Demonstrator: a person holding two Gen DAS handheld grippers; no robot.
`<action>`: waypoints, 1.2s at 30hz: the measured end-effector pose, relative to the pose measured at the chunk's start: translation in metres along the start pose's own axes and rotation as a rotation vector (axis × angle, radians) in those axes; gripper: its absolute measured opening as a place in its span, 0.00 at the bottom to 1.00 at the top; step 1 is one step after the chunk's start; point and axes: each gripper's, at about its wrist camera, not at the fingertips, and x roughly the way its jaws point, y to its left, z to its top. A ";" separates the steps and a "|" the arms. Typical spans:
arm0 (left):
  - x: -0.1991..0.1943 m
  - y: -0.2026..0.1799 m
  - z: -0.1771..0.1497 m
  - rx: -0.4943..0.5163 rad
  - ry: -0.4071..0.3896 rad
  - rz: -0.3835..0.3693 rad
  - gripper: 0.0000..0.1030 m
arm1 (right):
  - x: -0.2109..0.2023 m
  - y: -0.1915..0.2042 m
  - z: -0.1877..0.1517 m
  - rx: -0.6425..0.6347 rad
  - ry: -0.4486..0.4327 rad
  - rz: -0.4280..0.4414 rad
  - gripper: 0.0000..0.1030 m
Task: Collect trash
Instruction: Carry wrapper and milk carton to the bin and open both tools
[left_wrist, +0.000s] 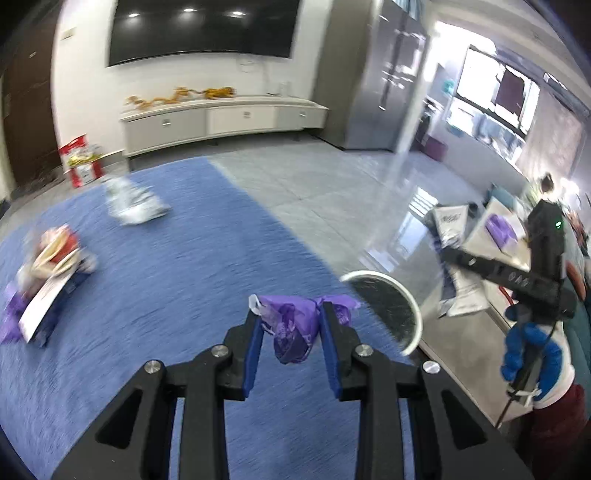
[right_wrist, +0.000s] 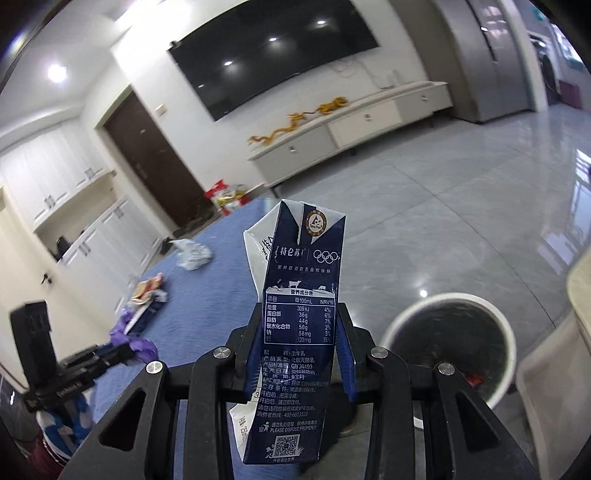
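Observation:
My left gripper (left_wrist: 291, 317) is shut on a crumpled purple wrapper (left_wrist: 295, 328) and holds it above the blue rug, left of the white-rimmed trash bin (left_wrist: 391, 310). My right gripper (right_wrist: 299, 325) is shut on a flattened dark blue milk carton (right_wrist: 295, 332), held upright just left of the same bin (right_wrist: 450, 339). More trash lies on the rug: a pile of red, white and purple packaging (left_wrist: 48, 273) and a white plastic bag (left_wrist: 133, 201). In the right wrist view the pile (right_wrist: 142, 306) and the bag (right_wrist: 192, 253) are further back, and the left gripper (right_wrist: 122, 349) is at lower left.
The blue rug (left_wrist: 177, 258) meets glossy grey floor tiles (right_wrist: 461, 206). A low white cabinet (left_wrist: 221, 120) stands under a wall TV. A red and white box (left_wrist: 79, 160) sits by the dark door. A table with papers (left_wrist: 480, 236) is at the right.

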 end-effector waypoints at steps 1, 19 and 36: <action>0.009 -0.013 0.006 0.026 0.013 -0.014 0.27 | -0.001 -0.010 -0.004 0.015 0.001 -0.010 0.34; 0.152 -0.146 0.050 0.248 0.191 -0.071 0.28 | 0.043 -0.129 -0.043 0.231 0.063 -0.133 0.34; 0.210 -0.164 0.057 0.124 0.256 -0.145 0.47 | 0.052 -0.166 -0.041 0.268 0.074 -0.273 0.42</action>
